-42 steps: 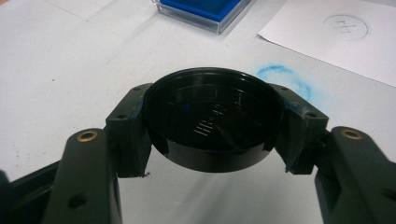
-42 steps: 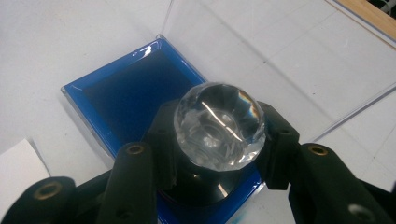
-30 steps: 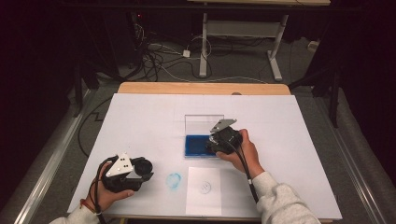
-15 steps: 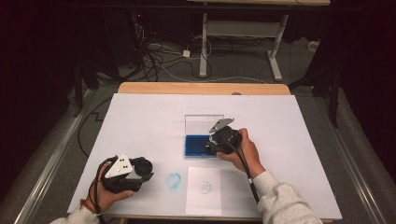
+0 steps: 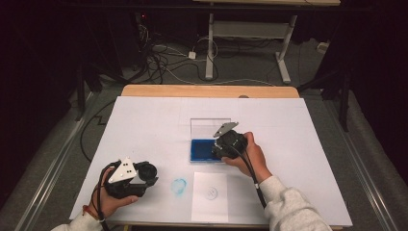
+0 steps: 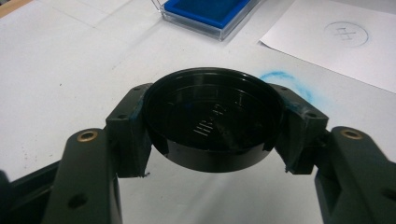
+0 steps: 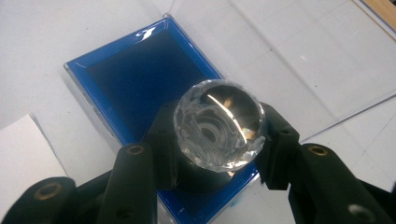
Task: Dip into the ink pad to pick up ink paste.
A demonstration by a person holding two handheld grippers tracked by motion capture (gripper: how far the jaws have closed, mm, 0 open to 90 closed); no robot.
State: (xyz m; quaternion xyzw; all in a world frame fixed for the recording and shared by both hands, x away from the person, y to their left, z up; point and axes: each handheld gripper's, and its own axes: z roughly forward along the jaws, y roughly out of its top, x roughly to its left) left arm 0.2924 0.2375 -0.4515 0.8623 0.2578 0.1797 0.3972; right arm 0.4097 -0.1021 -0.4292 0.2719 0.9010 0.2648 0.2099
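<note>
High view: we see one ink pad case (image 5: pixel 207 149), lid upright, blue pad inside; one stamped paper sheet (image 5: pixel 210 196); one blue smear (image 5: pixel 179 186).
Left gripper view: we see the left gripper (image 6: pixel 212 128) clamping one black round cap (image 6: pixel 212 123) above the table (image 6: pixel 60 79).
Right gripper view: we see the right gripper (image 7: pixel 215 140) gripping one crystal-topped stamp (image 7: pixel 218 128) over the blue pad (image 7: pixel 144 70).

The high view looks forward and down from above the near edge, taking in the whole table (image 5: pixel 144 120) and the floor beyond. The left gripper view sits low and close, facing the far right. The right gripper view looks steeply down from close above. All three share the blue tray (image 5: pixel 202 150) (image 6: pixel 205 11) (image 7: pixel 140 74).
</note>
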